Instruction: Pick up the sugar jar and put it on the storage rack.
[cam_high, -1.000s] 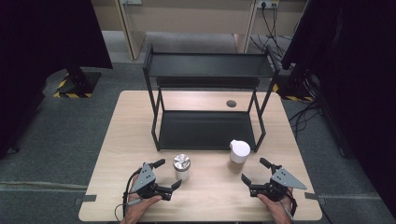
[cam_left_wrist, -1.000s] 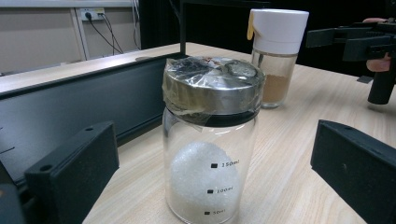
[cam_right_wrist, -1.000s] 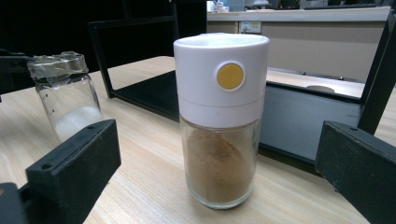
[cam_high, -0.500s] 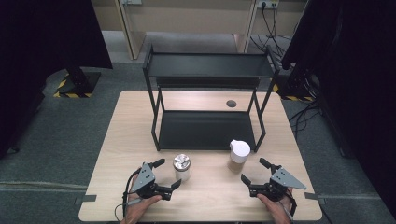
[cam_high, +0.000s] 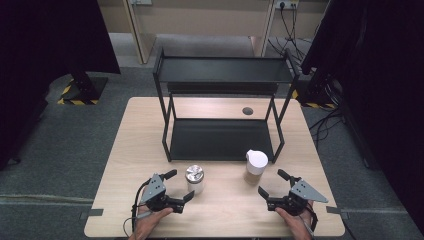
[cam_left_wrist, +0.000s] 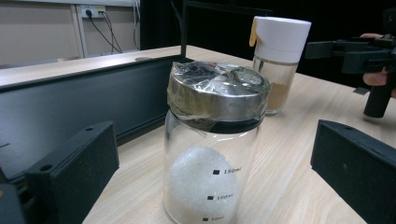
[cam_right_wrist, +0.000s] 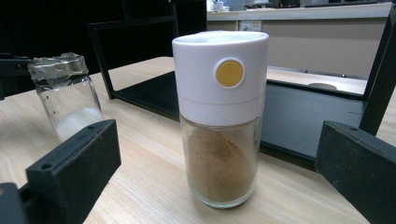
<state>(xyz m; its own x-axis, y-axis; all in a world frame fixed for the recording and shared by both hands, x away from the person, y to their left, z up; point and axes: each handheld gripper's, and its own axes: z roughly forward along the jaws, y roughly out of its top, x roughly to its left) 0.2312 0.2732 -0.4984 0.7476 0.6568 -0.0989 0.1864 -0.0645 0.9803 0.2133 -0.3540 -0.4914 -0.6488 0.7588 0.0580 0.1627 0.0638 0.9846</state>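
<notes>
A glass jar (cam_high: 194, 178) with a foil-wrapped metal lid holds white grains and stands near the table's front. My left gripper (cam_high: 181, 185) is open just in front of it; in the left gripper view the jar (cam_left_wrist: 212, 154) stands between the spread jaws, untouched. A glass shaker (cam_high: 256, 166) with a white cap and brown powder stands to the right. My right gripper (cam_high: 271, 182) is open in front of it, and the shaker (cam_right_wrist: 219, 121) rises between its jaws with gaps on both sides.
A black two-shelf rack (cam_high: 222, 75) stands mid-table behind both containers, its lower tray (cam_high: 220, 140) bare. A dark round grommet (cam_high: 247, 111) is set in the tabletop behind the rack. Bare wood (cam_high: 225, 210) lies between the grippers.
</notes>
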